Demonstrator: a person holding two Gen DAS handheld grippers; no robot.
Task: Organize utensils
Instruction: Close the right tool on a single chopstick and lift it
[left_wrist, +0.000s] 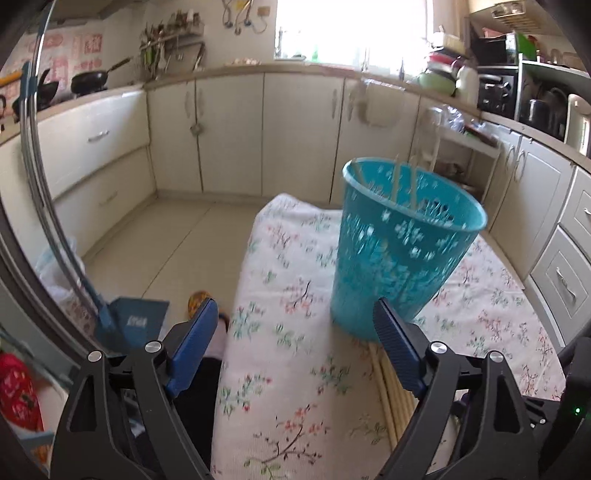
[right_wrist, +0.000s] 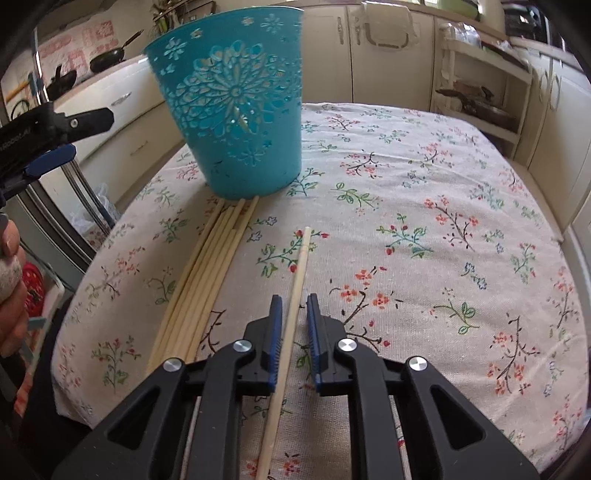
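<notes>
A teal perforated basket (right_wrist: 236, 107) stands on the floral tablecloth (right_wrist: 424, 229); in the left wrist view (left_wrist: 399, 243) it holds a few chopsticks. A bundle of pale chopsticks (right_wrist: 207, 273) lies in front of it, also seen in the left wrist view (left_wrist: 395, 398). A single chopstick (right_wrist: 297, 280) lies between the jaws of my right gripper (right_wrist: 294, 314), which stand narrowly apart around it, not clamped. My left gripper (left_wrist: 295, 321) is open wide and empty, held above the table's left edge near the basket; it shows at the left of the right wrist view (right_wrist: 70, 136).
Cream kitchen cabinets (left_wrist: 229, 133) run around the room. A shelf rack (right_wrist: 480, 96) stands beyond the table's far right. The table's left edge drops to the tiled floor (left_wrist: 166, 243), with a blue box (left_wrist: 133, 321) and bags below.
</notes>
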